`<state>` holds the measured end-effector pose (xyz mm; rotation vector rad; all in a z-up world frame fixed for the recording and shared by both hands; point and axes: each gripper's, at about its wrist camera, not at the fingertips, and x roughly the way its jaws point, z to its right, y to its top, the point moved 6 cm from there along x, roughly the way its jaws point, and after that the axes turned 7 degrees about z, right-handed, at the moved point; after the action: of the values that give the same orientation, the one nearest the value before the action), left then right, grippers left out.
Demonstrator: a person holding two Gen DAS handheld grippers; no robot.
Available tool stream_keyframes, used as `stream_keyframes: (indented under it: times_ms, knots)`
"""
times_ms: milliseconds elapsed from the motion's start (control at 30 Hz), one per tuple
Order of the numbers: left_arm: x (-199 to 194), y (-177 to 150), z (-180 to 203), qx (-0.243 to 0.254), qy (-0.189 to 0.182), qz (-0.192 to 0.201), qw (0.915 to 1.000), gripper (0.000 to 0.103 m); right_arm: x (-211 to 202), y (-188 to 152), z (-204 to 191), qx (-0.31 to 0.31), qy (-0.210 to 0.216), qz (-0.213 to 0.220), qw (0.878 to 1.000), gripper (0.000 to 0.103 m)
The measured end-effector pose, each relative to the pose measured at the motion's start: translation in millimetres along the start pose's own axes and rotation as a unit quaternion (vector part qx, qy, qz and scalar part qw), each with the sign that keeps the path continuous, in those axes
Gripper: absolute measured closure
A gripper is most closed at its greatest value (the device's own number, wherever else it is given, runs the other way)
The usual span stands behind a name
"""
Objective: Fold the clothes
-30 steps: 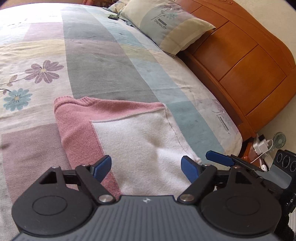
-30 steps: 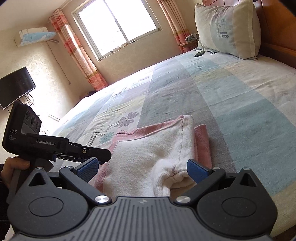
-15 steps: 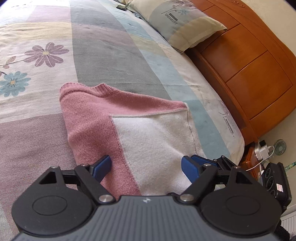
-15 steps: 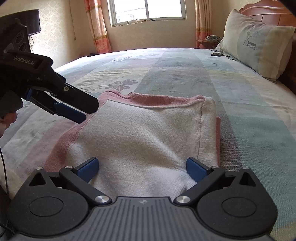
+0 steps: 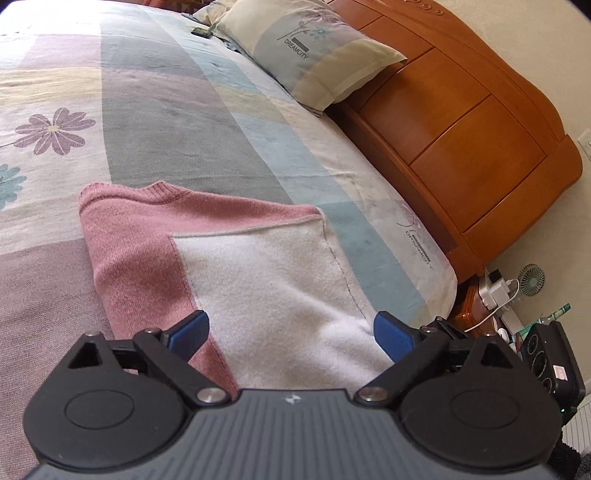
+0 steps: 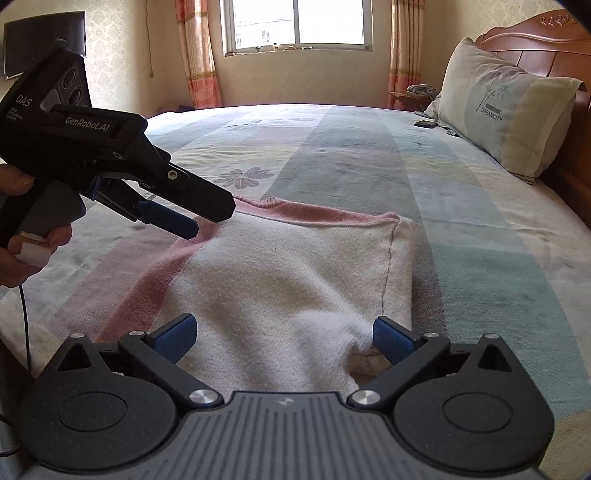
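Note:
A pink and white sweater (image 5: 258,277) lies folded into a rough square on the bedspread (image 5: 159,122), white layer on top and pink showing along its left and far edges. My left gripper (image 5: 290,334) is open just above the sweater's near edge, holding nothing. In the right wrist view the sweater (image 6: 288,266) fills the middle. My right gripper (image 6: 283,338) is open over its near white edge, also holding nothing. The left gripper (image 6: 210,221) hovers above the sweater's left pink edge, held by a hand (image 6: 22,240).
A pillow (image 6: 506,110) leans on the wooden headboard (image 5: 461,122) at the right. A small dark device (image 6: 424,124) lies near the pillow. The bed's edge drops off to a bedside stand with chargers (image 5: 495,291) and a small fan (image 5: 532,280). A window (image 6: 295,22) is beyond the bed.
The bunched white layer near the right gripper now lies flat. The right gripper has swung to face the window. The left gripper has lifted slightly off the sweater's left edge. Both stayed open.

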<state>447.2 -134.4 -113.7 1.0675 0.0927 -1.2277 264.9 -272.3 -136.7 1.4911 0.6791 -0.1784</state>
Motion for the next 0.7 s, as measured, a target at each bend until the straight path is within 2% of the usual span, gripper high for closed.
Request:
stream_keyframes:
  times_ms: [100, 233, 333, 433, 467, 533, 567, 700]
  knots:
    - [3.5, -6.5, -3.1, 0.001, 0.024, -0.005, 0.9997, 0.008, -7.7, -3.6, 3.1, 0.003, -0.009, -0.005, 1.0, 0.0]
    - [-14.0, 3.4, 10.7, 0.001, 0.023, 0.016, 0.9996, 0.007, -18.1, -8.1, 7.1, 0.007, -0.02, -0.011, 1.0, 0.0]
    - [-28.3, 3.7, 14.6, 0.021, 0.052, 0.027, 0.9981, 0.007, -26.4, 7.7, -9.1, 0.002, 0.014, 0.019, 1.0, 0.0]
    - [-40.7, -2.9, 12.8, 0.035, 0.078, 0.026, 0.996, 0.007, -12.4, 11.6, -34.2, -0.02, 0.05, 0.018, 0.998, 0.0]
    - [-44.2, -6.6, 11.0, 0.037, 0.085, 0.024, 0.9954, 0.007, -4.5, 9.4, -40.2, -0.029, 0.05, 0.014, 0.998, 0.0]
    - [-50.2, -15.1, 6.5, 0.04, 0.101, 0.021, 0.9939, 0.007, 9.4, 1.0, -35.2, -0.036, 0.002, -0.006, 0.999, 0.0]
    - [-52.8, -19.1, 4.0, 0.04, 0.107, 0.021, 0.9932, 0.007, 13.2, -6.0, -25.5, -0.037, -0.041, -0.017, 0.998, 0.0]
    - [-57.8, -27.5, -2.6, 0.037, 0.111, 0.018, 0.9929, 0.007, 4.6, -31.4, -4.3, 0.007, -0.018, -0.042, 0.999, 0.0]
